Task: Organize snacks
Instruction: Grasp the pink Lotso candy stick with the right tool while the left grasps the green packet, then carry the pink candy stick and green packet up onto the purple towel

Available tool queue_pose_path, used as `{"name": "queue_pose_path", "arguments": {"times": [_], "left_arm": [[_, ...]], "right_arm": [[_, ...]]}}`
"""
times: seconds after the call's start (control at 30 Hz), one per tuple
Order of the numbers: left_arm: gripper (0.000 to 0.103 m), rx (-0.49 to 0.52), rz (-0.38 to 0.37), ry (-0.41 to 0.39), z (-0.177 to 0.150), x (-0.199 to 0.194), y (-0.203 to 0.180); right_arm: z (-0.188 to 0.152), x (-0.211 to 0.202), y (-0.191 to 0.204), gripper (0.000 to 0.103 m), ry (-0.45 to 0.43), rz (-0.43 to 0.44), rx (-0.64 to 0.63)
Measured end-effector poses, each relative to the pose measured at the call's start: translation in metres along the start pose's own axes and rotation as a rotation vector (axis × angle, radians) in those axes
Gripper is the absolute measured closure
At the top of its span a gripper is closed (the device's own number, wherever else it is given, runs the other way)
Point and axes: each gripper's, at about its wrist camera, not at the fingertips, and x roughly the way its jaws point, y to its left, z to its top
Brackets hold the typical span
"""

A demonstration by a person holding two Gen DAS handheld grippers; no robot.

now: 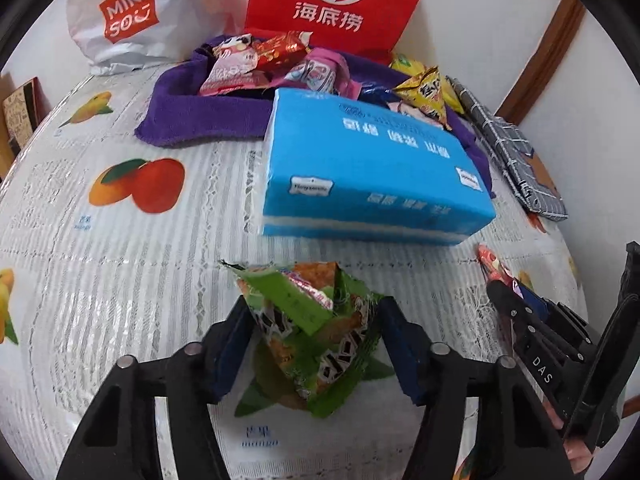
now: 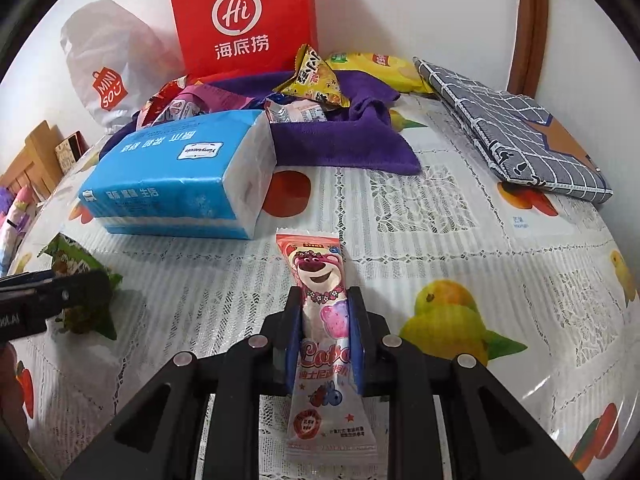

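Observation:
A green crinkled snack packet rests on the fruit-print tablecloth. My left gripper is shut around it, with the blue pads touching both of its sides. The right wrist view shows the same packet at the far left, beside one of the left gripper's fingers. My right gripper is shut on a long pink snack stick with a bear on the wrapper. The stick points forward, just above the cloth. In the left wrist view the right gripper comes in from the right with the stick's tip showing.
A blue tissue pack lies just beyond both grippers. Behind it a purple towel holds several snacks, among them a yellow triangular packet. A red paper bag and a white bag stand at the wall. A folded grey checked cloth lies at the right.

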Motion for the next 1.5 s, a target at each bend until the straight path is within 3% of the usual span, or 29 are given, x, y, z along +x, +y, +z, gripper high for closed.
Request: {"name": "queue_pose_path", "arguments": {"times": [0.33,0.43,0.9,1.1,1.33,1.5], "left_arm": [[0.05,0.075,0.124,-0.135,-0.01,0.003,-0.006],[0.051,0.097,0.141,-0.137,-0.01,0.004,-0.01],[0.051,0.095,0.138,-0.134,-0.01,0.004,-0.01],[0.057,0.098,0.124,-0.134,-0.011,0.0,-0.01],[0.057,0.093,0.107,-0.174,-0.006,-0.029,-0.004],[0.057,0.048,0.094,-0.172,0.005,-0.049,0.005]], "right_arm": [[0.0,0.0,-0.004,0.081,-0.001,0.023,0.018],[0.0,0.001,-0.004,0.081,-0.001,0.018,0.014],[0.0,0.001,-0.004,0.078,-0.002,0.033,0.015],[-0.001,0.0,-0.008,0.08,-0.005,0.053,0.032],[0.002,-0.003,-0.02,0.085,0.006,0.112,0.108],[0.011,-0.023,-0.013,0.085,-0.028,0.094,0.084]]}}
